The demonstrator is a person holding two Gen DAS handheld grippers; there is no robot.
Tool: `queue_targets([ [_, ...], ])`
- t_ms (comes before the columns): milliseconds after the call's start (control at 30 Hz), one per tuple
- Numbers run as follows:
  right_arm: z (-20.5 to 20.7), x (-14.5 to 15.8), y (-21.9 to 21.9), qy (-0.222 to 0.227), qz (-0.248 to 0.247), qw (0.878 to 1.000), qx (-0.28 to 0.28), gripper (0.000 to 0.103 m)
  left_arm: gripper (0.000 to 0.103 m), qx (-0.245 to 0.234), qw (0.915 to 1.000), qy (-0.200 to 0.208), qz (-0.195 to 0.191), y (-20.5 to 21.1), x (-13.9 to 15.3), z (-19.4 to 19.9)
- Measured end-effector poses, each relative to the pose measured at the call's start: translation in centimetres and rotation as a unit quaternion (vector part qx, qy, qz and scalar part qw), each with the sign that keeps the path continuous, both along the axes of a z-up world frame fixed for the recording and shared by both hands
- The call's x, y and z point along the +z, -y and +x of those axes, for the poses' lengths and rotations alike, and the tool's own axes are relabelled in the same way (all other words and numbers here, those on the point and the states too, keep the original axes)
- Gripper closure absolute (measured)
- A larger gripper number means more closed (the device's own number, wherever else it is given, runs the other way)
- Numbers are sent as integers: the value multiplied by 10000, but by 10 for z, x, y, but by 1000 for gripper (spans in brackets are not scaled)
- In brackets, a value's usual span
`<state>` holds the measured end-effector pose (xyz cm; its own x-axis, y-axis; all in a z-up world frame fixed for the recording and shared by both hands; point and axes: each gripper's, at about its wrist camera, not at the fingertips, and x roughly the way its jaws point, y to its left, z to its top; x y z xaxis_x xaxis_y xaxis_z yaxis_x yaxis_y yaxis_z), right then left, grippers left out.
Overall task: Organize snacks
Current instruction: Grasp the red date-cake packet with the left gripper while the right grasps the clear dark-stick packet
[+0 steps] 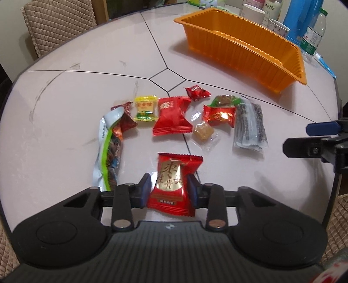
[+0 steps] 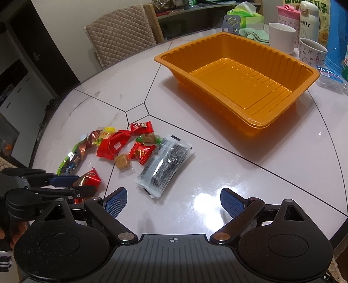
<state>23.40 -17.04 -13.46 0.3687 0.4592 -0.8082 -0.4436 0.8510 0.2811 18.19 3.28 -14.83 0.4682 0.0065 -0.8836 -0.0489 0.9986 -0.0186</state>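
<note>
My left gripper [image 1: 169, 188] is shut on a red and gold snack packet [image 1: 171, 174] that lies on the table, one blue pad against each side. The same packet [image 2: 88, 177] shows in the right wrist view at the left. Beyond it lie loose snacks: a red packet [image 1: 171, 117], a yellow candy [image 1: 145, 107], a small red candy [image 1: 196, 92], an amber candy [image 1: 203, 131], a black sesame packet [image 1: 250, 126] and a long green-edged packet [image 1: 108, 150]. The orange tray [image 2: 217, 100] stands empty at the back right. My right gripper [image 2: 173, 201] is open over bare table, near the sesame packet [image 2: 165, 165].
Behind the tray [image 1: 228, 56] stand white cups [image 2: 281, 37], a patterned mug [image 2: 312, 51], a water bottle [image 1: 313, 32] and a tissue pack [image 2: 248, 13]. A quilted chair [image 2: 121, 30] sits at the table's far edge. The round table [image 2: 239, 174] ends close on the left and right.
</note>
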Motion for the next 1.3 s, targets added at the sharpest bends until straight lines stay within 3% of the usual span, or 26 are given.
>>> queue_targets([
  [367, 5, -4, -6, -27, -38, 10000, 30, 10, 78, 158, 9997, 185, -40, 3, 4, -2],
  [500, 10, -7, -13, -38, -59, 10000, 41, 21, 78, 212, 9993, 286, -86, 2, 12, -4],
  [700, 20, -13, -28, -12, -108, 9999, 10, 26, 78, 327, 9986, 400, -106, -2, 21, -4],
  [833, 26, -18, -39, 32, -235, 9997, -68, 35, 78, 476, 9979, 434, -90, -5, 23, -4],
  [1100, 37, -30, -55, 5, -520, 9986, -5, 38, 78, 584, 9973, 423, -118, -9, 23, -5],
  [1300, 36, -25, -47, -141, -643, 9976, 214, 58, 78, 625, 9969, 446, -154, -12, 26, -5],
])
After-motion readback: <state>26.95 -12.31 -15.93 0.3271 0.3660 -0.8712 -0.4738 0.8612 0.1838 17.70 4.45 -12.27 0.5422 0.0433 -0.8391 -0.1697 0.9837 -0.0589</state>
